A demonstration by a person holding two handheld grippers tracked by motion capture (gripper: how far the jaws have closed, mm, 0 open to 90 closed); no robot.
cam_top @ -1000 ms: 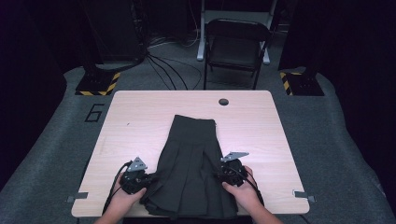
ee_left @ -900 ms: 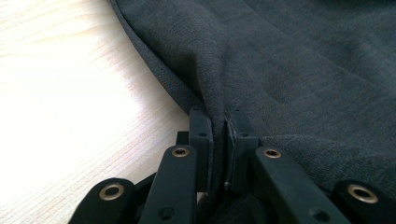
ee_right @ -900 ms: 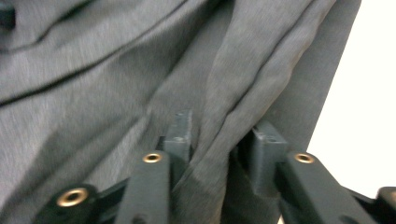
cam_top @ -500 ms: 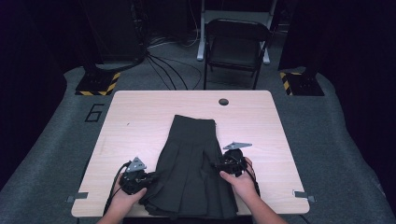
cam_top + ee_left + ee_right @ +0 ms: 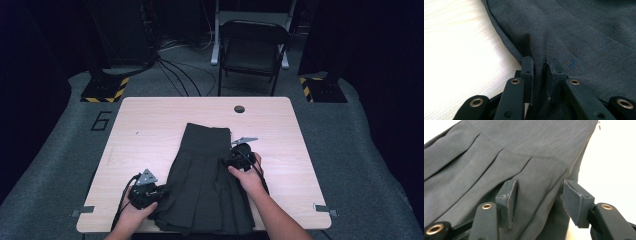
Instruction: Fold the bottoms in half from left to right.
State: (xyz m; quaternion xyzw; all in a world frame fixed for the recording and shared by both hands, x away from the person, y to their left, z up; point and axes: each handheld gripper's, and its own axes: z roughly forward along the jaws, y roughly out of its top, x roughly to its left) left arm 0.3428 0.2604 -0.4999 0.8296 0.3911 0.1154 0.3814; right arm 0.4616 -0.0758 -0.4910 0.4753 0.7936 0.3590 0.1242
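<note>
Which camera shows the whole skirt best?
The high view: the dark pleated skirt lies whole on the table there, waistband far, hem near. The left gripper view gives only cloth bunched in the left claw; the right gripper view gives pleats and one edge by the right claw.

The high view looked forward and down over the whole worktop (image 5: 150, 125) from above. Both gripper views sat close along their fingers, sharing the skirt (image 5: 205, 175) with it.
</note>
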